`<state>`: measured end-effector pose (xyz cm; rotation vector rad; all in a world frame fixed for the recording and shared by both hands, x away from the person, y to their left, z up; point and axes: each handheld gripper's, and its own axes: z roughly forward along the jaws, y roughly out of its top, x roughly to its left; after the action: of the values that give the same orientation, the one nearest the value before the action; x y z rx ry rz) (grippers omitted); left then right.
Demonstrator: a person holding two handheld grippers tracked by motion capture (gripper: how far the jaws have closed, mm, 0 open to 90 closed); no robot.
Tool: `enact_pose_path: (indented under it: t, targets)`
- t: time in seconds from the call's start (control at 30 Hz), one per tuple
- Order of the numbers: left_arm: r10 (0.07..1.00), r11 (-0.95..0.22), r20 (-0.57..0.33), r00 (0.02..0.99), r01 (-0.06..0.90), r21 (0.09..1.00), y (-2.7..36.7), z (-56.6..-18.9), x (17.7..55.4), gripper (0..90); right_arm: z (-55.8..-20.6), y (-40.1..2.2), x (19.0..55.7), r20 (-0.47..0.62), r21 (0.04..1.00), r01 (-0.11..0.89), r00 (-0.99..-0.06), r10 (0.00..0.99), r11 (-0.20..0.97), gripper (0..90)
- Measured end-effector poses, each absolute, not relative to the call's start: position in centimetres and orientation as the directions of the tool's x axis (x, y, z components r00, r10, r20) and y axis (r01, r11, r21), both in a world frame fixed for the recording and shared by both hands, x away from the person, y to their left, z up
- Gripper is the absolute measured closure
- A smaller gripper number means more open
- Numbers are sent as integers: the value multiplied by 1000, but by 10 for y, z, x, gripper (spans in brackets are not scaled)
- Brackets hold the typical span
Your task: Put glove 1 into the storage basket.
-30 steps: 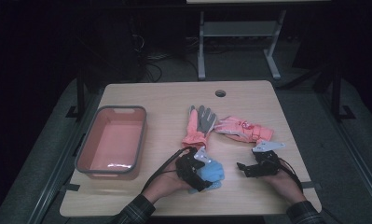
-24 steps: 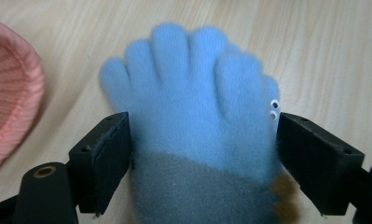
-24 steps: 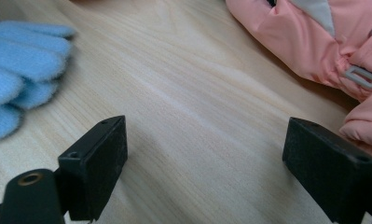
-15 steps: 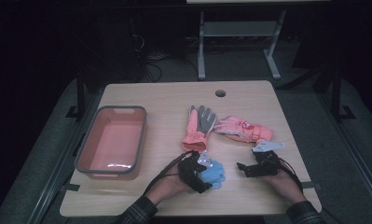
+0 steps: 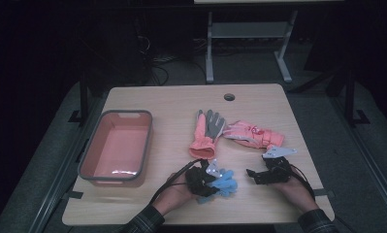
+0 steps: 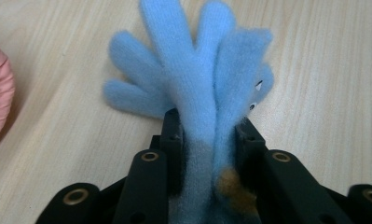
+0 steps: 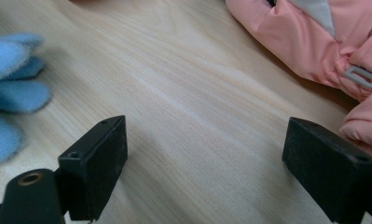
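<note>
Jaws of the left tool (image 6: 207,135) have just been closing and now pinch the fluffy blue knitted glove (image 6: 193,79) on the wooden bench (image 5: 171,102), nearer than the pink plastic bin (image 5: 116,145). Right tool (image 7: 207,154) rests spread beside it. Lift slowly, confirming both layers stay gripped.

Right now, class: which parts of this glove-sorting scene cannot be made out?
- Blue glove cuff: left gripper view, hidden between the left gripper jaws.
- Pink mitten: right gripper view, cut off by the top and right edges.
- Print on that mitten: high view, too small.
</note>
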<state>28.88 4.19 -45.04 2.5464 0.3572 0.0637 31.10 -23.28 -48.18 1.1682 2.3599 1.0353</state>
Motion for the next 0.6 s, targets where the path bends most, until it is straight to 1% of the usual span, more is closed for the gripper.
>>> enact_pose_path:
  t: [0.17, 0.4, 0.6]
  targets:
    - [274, -802, -40, 961, 251, 542, 45, -446, 291, 730, -482, -233, 311, 43, 723, 562, -617, 786, 402, 133]
    - [328, -755, -71, 942, 307, 579, 63, -429, 301, 745, -482, -233, 311, 43, 723, 562, -617, 786, 401, 133]
    - [357, -729, -73, 931, 327, 602, 77, -416, 305, 752, -482, -233, 311, 43, 723, 562, -617, 786, 401, 133]
